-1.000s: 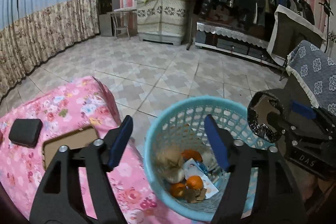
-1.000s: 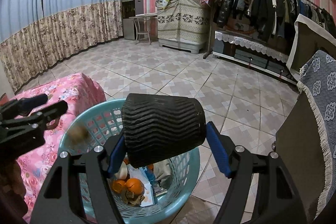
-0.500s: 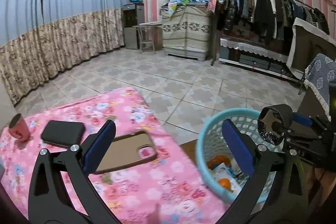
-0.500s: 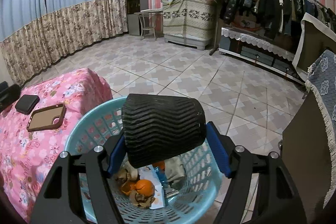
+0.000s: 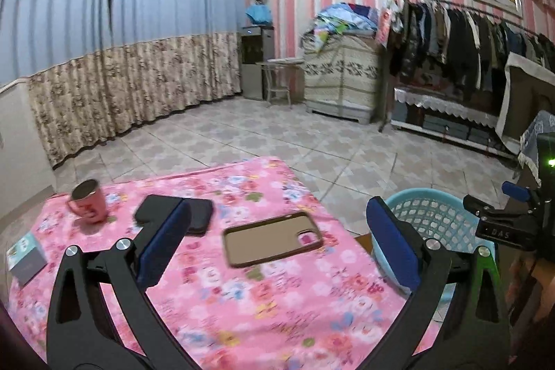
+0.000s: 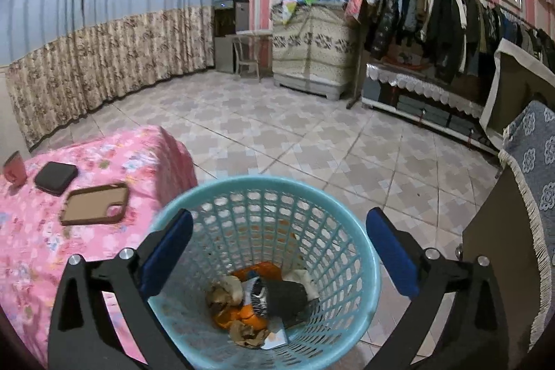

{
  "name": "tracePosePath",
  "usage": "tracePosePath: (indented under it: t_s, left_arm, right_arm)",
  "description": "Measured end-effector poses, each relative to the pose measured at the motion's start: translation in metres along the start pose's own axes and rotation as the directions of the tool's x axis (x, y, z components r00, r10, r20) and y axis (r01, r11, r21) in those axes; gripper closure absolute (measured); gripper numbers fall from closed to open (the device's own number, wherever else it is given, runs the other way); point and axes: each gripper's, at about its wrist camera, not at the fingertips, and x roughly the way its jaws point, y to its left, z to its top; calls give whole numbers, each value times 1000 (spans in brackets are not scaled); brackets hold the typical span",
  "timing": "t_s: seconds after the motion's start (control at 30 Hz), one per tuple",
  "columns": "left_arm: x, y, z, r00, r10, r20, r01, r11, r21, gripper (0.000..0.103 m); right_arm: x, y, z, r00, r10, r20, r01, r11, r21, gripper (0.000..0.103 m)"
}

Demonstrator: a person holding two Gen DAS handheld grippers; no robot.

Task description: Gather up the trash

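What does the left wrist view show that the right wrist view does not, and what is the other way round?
Only the left wrist view shows the small box at the table's left edge and the right gripper from outside. Only the right wrist view shows inside the basket: the black ribbed cup lying on orange peels and paper scraps. Both show the pink mug, black case, phone case and floral cloth.

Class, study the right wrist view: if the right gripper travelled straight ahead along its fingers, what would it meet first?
Most likely the blue basket, passing its rim into the trash, probably the black ridged cup. The right gripper has nothing between its opening jaws; depth is uncertain.
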Motion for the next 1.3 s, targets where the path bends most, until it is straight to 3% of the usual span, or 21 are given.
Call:
tracePosePath:
  t_s: [0.23,0.53,0.7,0.9,1.03,1.3]
  left_arm:
    - [-71,51,-18,995,96,33,-95,995,-32,5]
    - [-142,111,-72,975,224,-5,-224,972,-70,5]
    - [-158,131,-112,961,270,-64,-275,956,-103,5]
    - [-164,137,-151,953,282,-110,-296,944,-144,5]
    - [-164,133,-165,951,289,-111,-302,944,-130,5]
    - [-159,130,-177,950,295,-106,-307,944,-125,5]
  right_arm:
    - [-73,47,-1,991,110,81,-109,994,-19,5]
    - [-141,131,-55,955,278,102,-267,957,-112,5]
    - [-156,167,-92,942,325,83,-309,937,-161,5]
    - [-170,183,-126,936,340,91,-323,933,-158,5]
    - [-177,197,-143,934,337,120,-306,926,-221,5]
    - [-172,193,-151,938,328,114,-302,932,-199,5]
